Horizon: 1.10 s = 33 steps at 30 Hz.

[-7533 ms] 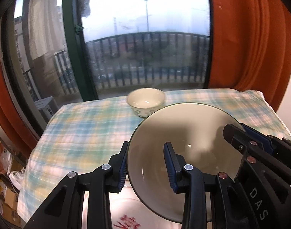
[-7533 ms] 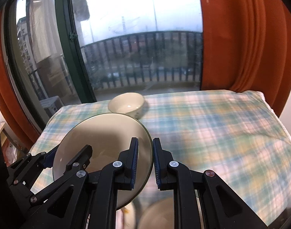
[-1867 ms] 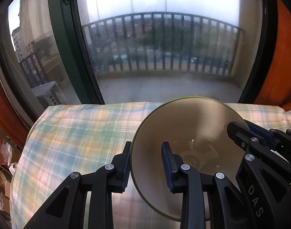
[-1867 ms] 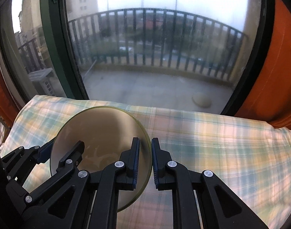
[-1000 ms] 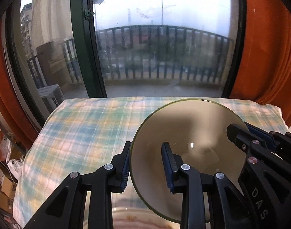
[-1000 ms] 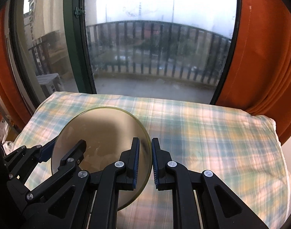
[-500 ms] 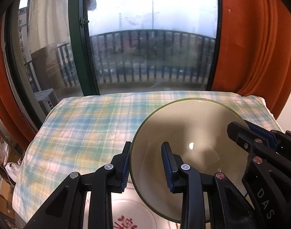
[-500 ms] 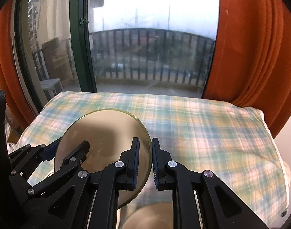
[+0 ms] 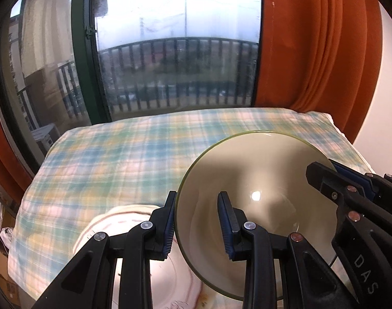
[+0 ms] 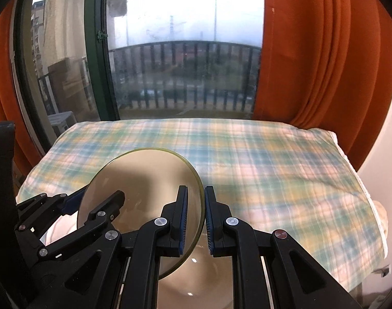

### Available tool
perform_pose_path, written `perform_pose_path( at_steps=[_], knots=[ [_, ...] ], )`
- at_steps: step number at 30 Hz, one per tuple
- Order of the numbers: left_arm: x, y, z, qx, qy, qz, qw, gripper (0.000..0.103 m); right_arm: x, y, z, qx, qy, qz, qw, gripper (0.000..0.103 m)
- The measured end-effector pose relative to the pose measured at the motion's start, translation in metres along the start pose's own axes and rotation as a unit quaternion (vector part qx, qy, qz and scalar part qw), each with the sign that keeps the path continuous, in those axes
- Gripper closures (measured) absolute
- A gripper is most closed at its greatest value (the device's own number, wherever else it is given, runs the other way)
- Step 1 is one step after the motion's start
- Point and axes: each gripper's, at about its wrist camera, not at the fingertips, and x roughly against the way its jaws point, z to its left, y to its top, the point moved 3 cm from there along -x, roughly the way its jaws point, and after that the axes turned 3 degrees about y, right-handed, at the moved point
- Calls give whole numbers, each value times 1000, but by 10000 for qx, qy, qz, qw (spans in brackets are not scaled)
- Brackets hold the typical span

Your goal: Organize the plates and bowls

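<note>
A large beige bowl with a dark green rim (image 9: 257, 180) is held in the air between both grippers. My left gripper (image 9: 197, 221) is shut on its left rim. My right gripper (image 10: 195, 213) is shut on its right rim; the bowl also shows in the right wrist view (image 10: 144, 182). Below the bowl in the left wrist view lies a white plate with a red pattern (image 9: 134, 221). In the right wrist view a second beige bowl (image 10: 208, 278) sits under my fingers.
A table with a blue, green and yellow plaid cloth (image 9: 123, 149) stretches toward a window with a dark green frame (image 9: 85, 51) and a balcony railing. Orange curtains (image 10: 311, 64) hang at the right and left. The table's right edge (image 10: 371, 200) drops off.
Both grippers have drawn back and down toward the near table edge with the bowl. The white plate and the second beige bowl now show larger below it.
</note>
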Motion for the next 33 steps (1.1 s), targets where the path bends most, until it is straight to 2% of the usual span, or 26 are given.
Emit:
perform_pose_path(
  at_steps=[12,18,24,33],
  knots=[
    [-6,-26,-24,-198,-120,197,9995,74,7,-32,-21,-188,-43,60,9998,87],
    [-6,-34,-28,-266,3,67,9996,74,4,-46,-26,-295,41,107,9995,87],
    [-12,-39,-33,-260,-36,127,9996,74,6,-53,-28,-287,24,27,9996,87],
    [-23,-45,-43,-338,-119,224,9991,74,-2,-64,-37,-414,-34,137,9990,87]
  ],
)
